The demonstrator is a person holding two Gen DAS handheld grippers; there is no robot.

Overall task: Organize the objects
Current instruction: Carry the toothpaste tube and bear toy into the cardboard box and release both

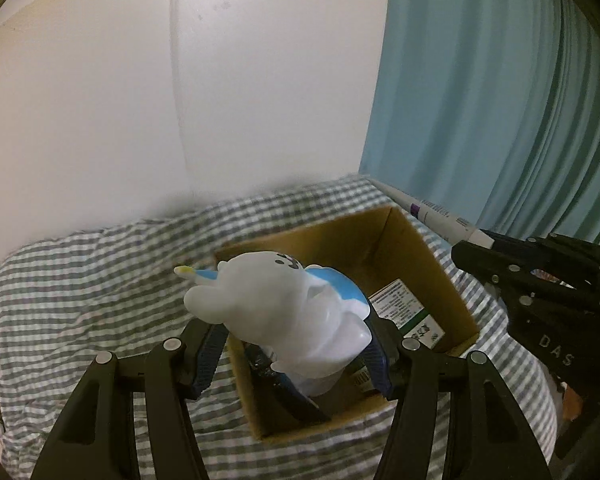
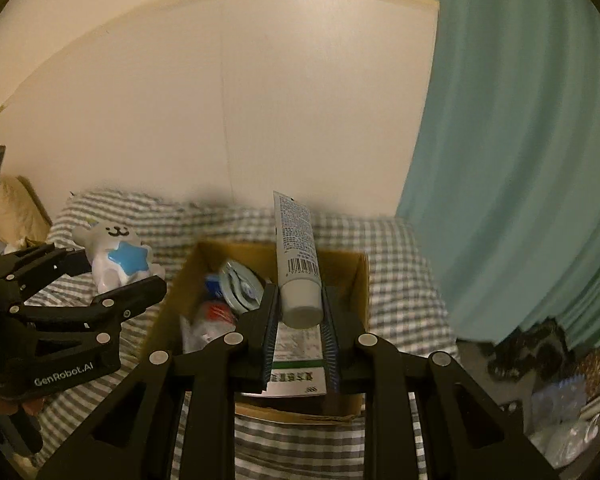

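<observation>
Nearest my right wrist camera, the right gripper (image 2: 300, 312) is pinching a white tube (image 2: 297, 256) at its capped end; the tube's long axis runs away from me, crimped tail pointing far and up, cap toward the camera. A barcode and fine print I can't read sit on its body. It hangs over the open cardboard box (image 2: 362, 292) on the checked bedspread (image 2: 400, 256), just above a white carton with a green band (image 2: 296, 376) and a round tin (image 2: 240, 284) inside.

In my left view, the left gripper (image 1: 296, 344) clamps a white bear figurine (image 1: 284, 312) with a blue star on its chest, tilted so its head points far and left, over the box's near left corner. The left gripper's housing reads "GenRobot.AI"; the right one shows "DAS". A teal curtain (image 2: 520, 160) hangs at right.
</observation>
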